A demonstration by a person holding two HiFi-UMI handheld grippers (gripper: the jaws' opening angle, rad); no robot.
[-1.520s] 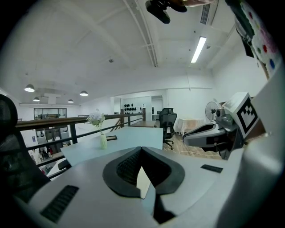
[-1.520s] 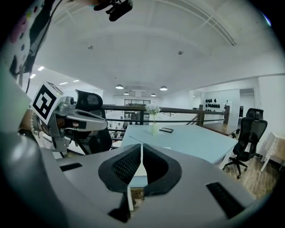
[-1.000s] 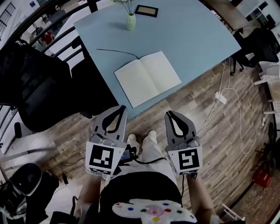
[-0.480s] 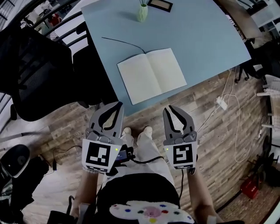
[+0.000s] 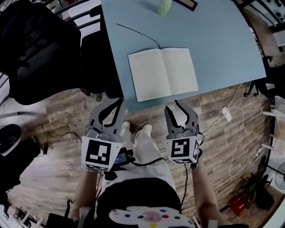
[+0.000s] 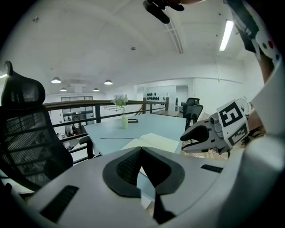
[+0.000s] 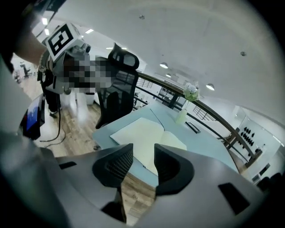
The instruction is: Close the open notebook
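The open notebook (image 5: 162,73) lies flat with blank cream pages near the front edge of the light blue table (image 5: 213,40). Both grippers hang over the wooden floor just short of that edge, apart from the notebook. My left gripper (image 5: 116,103) is shut with nothing in it; its pads meet in the left gripper view (image 6: 141,150), where the notebook (image 6: 156,141) lies beyond them. My right gripper (image 5: 173,106) is open; its jaws have just been opening with nothing between them. A clear gap shows in the right gripper view (image 7: 143,156), which looks at the notebook (image 7: 142,133).
A thin black cord (image 5: 138,33) runs from the notebook's spine towards the back left. A pale green vase (image 5: 164,5) and a dark frame (image 5: 187,3) stand at the table's far side. A black office chair (image 5: 40,49) is left of the table. Cables and a power strip (image 5: 227,113) lie on the floor at right.
My right gripper's jaws have gone from shut to open. Both grippers have sunk and now sit closer to the table's front edge. The notebook has not moved.
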